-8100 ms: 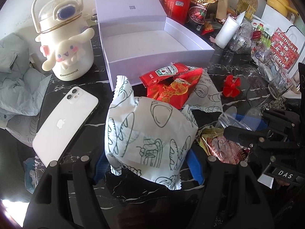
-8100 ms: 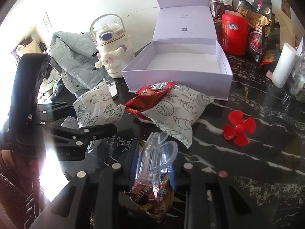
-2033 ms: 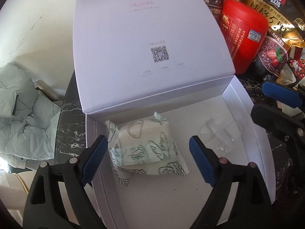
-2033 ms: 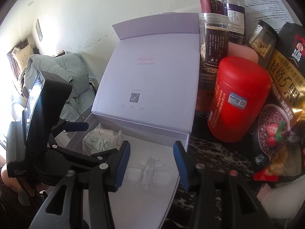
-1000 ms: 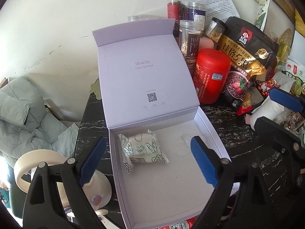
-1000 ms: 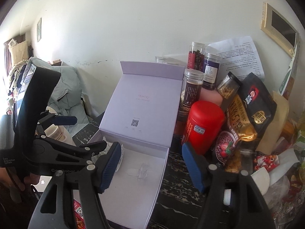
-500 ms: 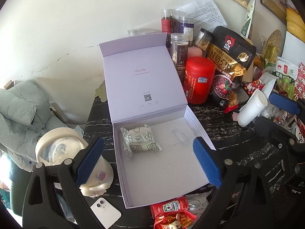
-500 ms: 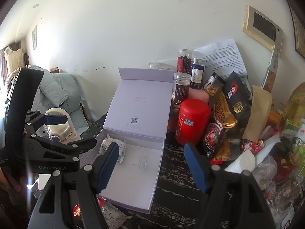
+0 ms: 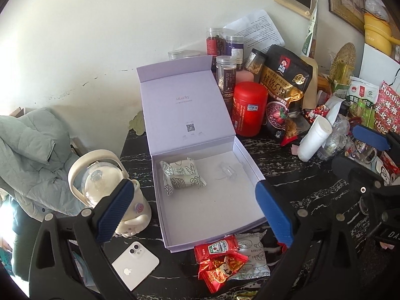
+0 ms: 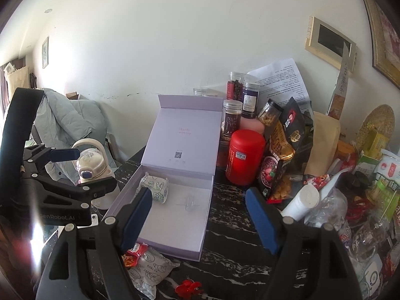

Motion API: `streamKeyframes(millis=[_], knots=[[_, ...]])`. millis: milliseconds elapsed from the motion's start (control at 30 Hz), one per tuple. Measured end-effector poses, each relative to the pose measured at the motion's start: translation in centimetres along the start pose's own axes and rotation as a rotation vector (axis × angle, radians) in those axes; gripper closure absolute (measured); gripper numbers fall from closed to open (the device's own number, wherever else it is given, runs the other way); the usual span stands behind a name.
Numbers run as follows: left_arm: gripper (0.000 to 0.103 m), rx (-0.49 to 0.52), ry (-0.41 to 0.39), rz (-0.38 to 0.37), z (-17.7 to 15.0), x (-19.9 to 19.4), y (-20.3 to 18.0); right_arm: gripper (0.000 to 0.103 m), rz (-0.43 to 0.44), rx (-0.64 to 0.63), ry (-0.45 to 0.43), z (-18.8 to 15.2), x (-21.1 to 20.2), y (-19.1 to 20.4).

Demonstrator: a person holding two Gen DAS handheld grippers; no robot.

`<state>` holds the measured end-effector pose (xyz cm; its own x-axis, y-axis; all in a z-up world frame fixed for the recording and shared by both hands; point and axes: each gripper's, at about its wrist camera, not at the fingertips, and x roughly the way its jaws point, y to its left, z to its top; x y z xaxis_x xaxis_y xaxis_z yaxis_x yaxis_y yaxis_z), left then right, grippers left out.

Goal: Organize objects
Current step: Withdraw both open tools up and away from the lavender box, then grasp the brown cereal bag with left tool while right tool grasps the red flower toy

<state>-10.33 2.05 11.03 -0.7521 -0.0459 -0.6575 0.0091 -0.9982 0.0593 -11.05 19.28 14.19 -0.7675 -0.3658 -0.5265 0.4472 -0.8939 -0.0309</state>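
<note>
We hold left gripper (image 9: 190, 212) over box (image 9: 175, 237), jaws opening, nothing between. Wrapped bun (image 9: 182, 177) and clear plastic piece (image 9: 228, 171) lie inside box. Right gripper (image 10: 198, 215) jaws opening, empty. Next, we judge: fetch red packets (image 9: 220, 257) lying before box.

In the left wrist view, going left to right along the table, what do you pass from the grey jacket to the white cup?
Grey jacket → cream kettle → open lilac box → red canister → black oats bag → white cup lying tilted.
</note>
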Motion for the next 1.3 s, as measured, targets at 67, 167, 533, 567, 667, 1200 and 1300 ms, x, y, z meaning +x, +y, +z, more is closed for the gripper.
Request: streamKeyframes(millis=[67, 167, 533, 567, 667, 1200, 1300], knots=[[0.005, -0.001, -0.002, 0.0, -0.4, -0.5, -0.1, 0.024, 0.002, 0.001, 0.005, -0.4, -0.5, 0.2], [0.005, -0.004, -0.006, -0.004, -1.0, -1.1, -0.2, 0.024, 0.0, 0.0, 0.008, -1.0, -1.2, 0.3], [0.005, -0.02, -0.029, -0.02, -3.5, -3.5, -1.1, 0.024, 0.019, 0.029, 0.055, -4.3, -2.4, 0.4], [0.005, -0.016, -0.026, -0.021, -3.8, -3.6, -1.2, 0.024, 0.02, 0.032, 0.06, -4.6, -2.5, 0.4], [0.004, -0.008, -0.012, -0.014, -4.9, -3.6, -1.8, 0.024, 0.018, 0.033, 0.078, -5.7, -2.6, 0.4], [0.004, -0.026, 0.102, -0.015, -11.3, -1.9, -3.1, 0.024, 0.049, 0.04, 0.177, -11.7, -1.5, 1.1], [0.005, -0.022, 0.119, -0.012, -12.4, -1.6, -3.3, 0.024, 0.06, 0.039, 0.191, -12.9, -1.1, 1.3]])
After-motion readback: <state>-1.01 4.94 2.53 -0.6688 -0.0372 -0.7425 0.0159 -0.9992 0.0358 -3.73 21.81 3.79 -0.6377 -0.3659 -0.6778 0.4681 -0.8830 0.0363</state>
